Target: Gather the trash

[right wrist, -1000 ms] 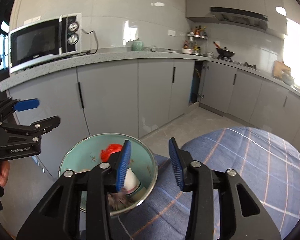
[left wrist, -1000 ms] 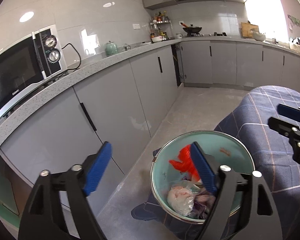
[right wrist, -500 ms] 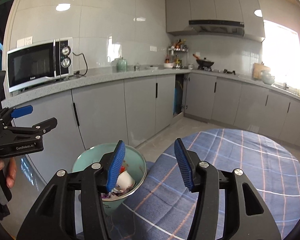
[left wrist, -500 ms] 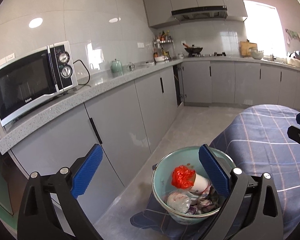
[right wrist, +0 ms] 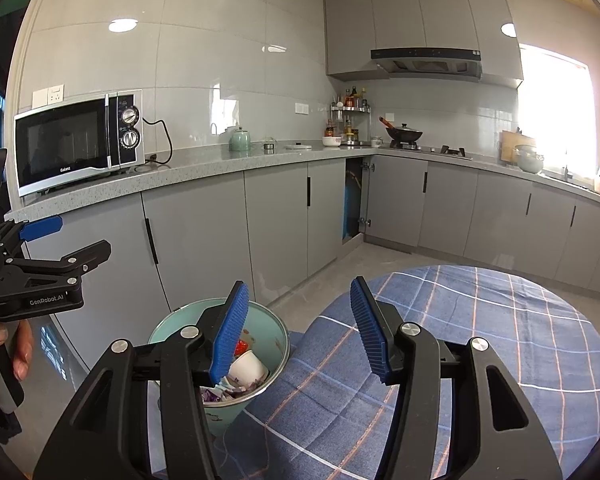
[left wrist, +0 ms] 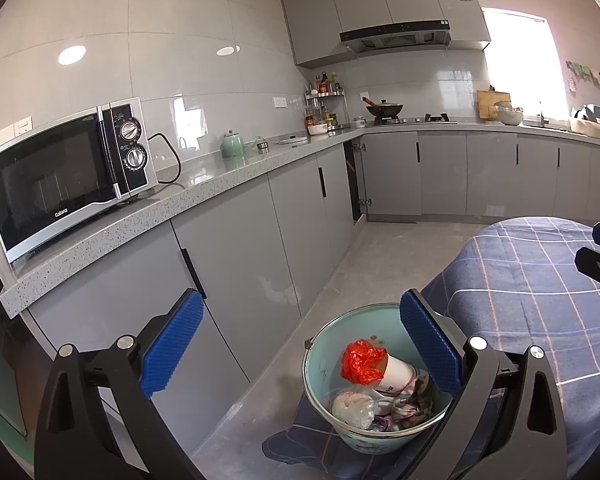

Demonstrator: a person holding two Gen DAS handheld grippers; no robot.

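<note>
A pale green bin (left wrist: 320,384) stands on the floor beside the table; it also shows in the right wrist view (right wrist: 278,344). In it lie a red plastic bag (left wrist: 360,362), a white paper cup (left wrist: 394,374), a clear wrapper (left wrist: 352,408) and crumpled scraps. My left gripper (left wrist: 300,354) is open and empty, above and before the bin. My right gripper (right wrist: 300,334) is open and empty, above the table edge next to the bin.
A round table with a blue checked cloth (right wrist: 480,340) is at the right. Grey cabinets (left wrist: 236,248) under a speckled counter run along the left and back. A microwave (left wrist: 60,176) sits on the counter. A grey floor (left wrist: 384,256) lies between.
Both grippers have risen and drawn back from the bin, so it looks smaller and lower. The trash now lies settled in the bin. Both stay open.
</note>
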